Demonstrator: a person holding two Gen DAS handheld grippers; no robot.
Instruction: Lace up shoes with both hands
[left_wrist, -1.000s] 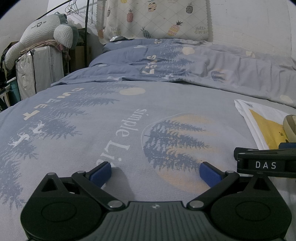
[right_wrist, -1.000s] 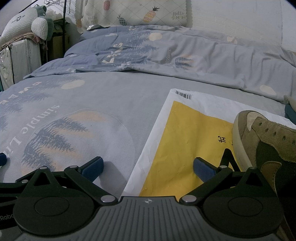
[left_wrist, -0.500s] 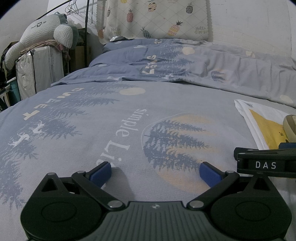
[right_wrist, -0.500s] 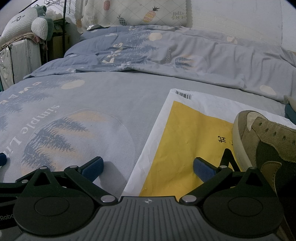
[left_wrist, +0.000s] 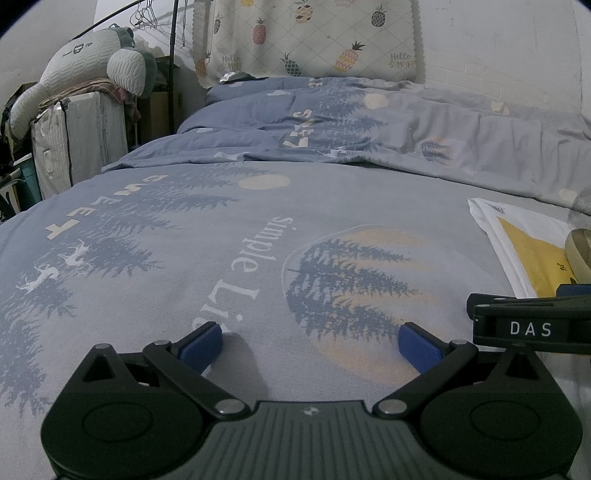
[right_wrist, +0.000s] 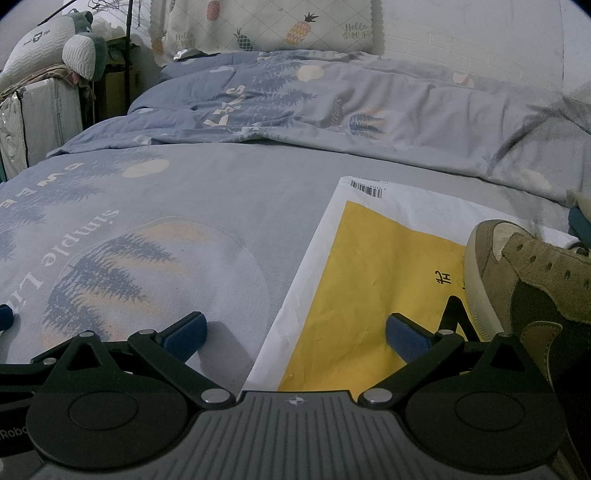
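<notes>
An olive-brown suede shoe (right_wrist: 535, 280) with a pale sole lies on a yellow and white mailer bag (right_wrist: 373, 280) at the right edge of the right wrist view; only its toe shows in the left wrist view (left_wrist: 580, 247). No lace is visible. My right gripper (right_wrist: 295, 336) is open and empty, low over the bed, with its right finger over the bag just left of the shoe. My left gripper (left_wrist: 312, 343) is open and empty over the bedsheet, left of the bag (left_wrist: 524, 243). The right gripper's body (left_wrist: 532, 326) shows beside it.
A blue-grey printed bedsheet (left_wrist: 221, 229) covers the bed, with a rumpled duvet (right_wrist: 332, 103) at the back. A pineapple-print curtain (left_wrist: 314, 37) hangs behind. A white suitcase with plush pillows (left_wrist: 81, 122) stands at the far left.
</notes>
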